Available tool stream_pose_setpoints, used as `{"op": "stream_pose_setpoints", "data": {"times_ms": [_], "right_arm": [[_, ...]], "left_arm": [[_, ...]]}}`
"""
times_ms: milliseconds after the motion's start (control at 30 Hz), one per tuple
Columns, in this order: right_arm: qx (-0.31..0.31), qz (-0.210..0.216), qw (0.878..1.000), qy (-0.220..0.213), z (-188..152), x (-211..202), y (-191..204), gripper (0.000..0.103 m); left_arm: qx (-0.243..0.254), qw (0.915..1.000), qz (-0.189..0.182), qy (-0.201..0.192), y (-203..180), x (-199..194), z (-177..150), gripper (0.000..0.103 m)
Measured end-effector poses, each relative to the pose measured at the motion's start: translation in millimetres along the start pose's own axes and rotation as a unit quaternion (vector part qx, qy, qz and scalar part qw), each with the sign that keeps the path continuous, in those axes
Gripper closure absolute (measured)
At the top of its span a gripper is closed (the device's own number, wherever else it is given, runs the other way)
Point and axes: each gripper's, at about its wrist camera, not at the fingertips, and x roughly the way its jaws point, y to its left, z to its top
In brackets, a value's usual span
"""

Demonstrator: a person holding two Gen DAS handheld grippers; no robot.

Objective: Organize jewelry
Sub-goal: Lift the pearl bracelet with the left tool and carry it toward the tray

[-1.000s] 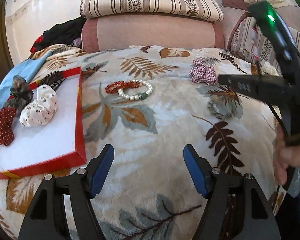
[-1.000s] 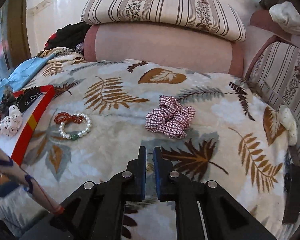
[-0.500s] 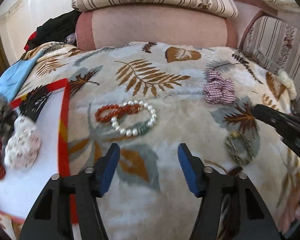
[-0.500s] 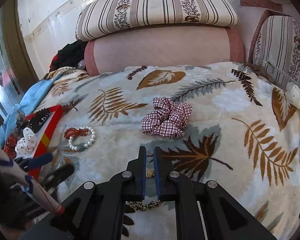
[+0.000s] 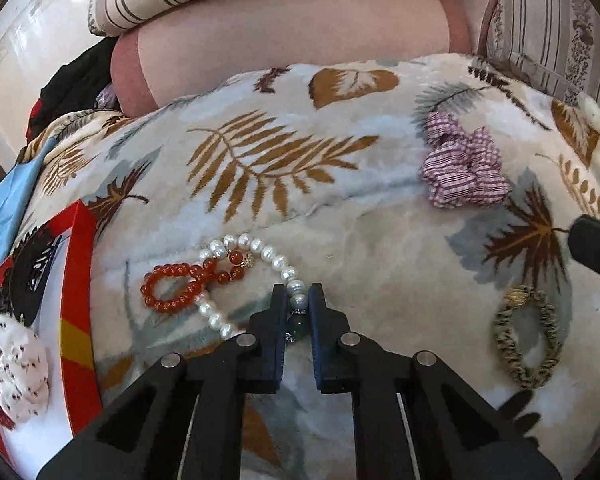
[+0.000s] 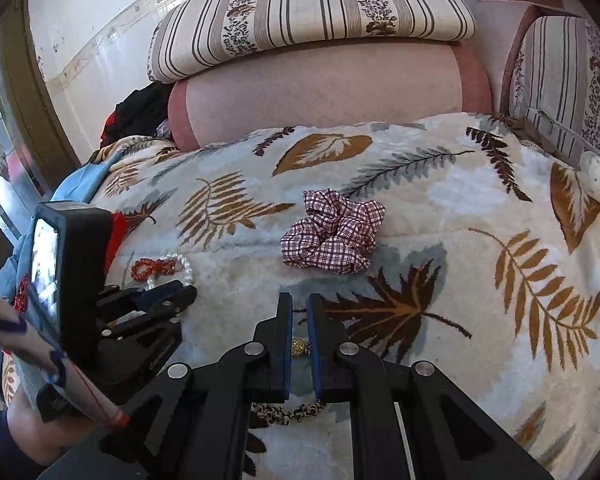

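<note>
Left tool (image 5: 298, 304) astride pearl bracelet (image 5: 260, 264)

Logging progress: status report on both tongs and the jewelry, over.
Left tongs shut on pearl bracelet. Right tongs shut on leopard hair tie. Red bead bracelet overlaps the pearls.

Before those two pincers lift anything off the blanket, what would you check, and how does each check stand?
1. Left gripper shut on the pearl bracelet: ok.
2. Pearl bracelet free of the red bead bracelet: not ok, they overlap.
3. Right gripper shut on the leopard hair tie at its gold bead: ok.
4. Red tray has bare room: ok.
5. Checked scrunchie clear of both grippers: ok.
</note>
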Motion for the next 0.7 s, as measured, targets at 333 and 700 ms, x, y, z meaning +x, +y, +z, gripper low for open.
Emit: {"op": "stream_pose_setpoints", "data": {"times_ms": [333, 700], "right_arm": [[-0.014, -0.008, 1.0, -0.006, 0.4, -2.0, 5.0, 0.095], [-0.014, -0.009, 1.0, -0.011, -0.6, -6.3, 4.9, 0.095]], "left_arm": [[-0.078, 0.9921, -0.081, -0.056, 10.8, -65.3, -22.9, 0.093], [-0.106, 0.9847, -0.103, -0.092, 30.8, -112.0, -25.3, 0.093]]}}
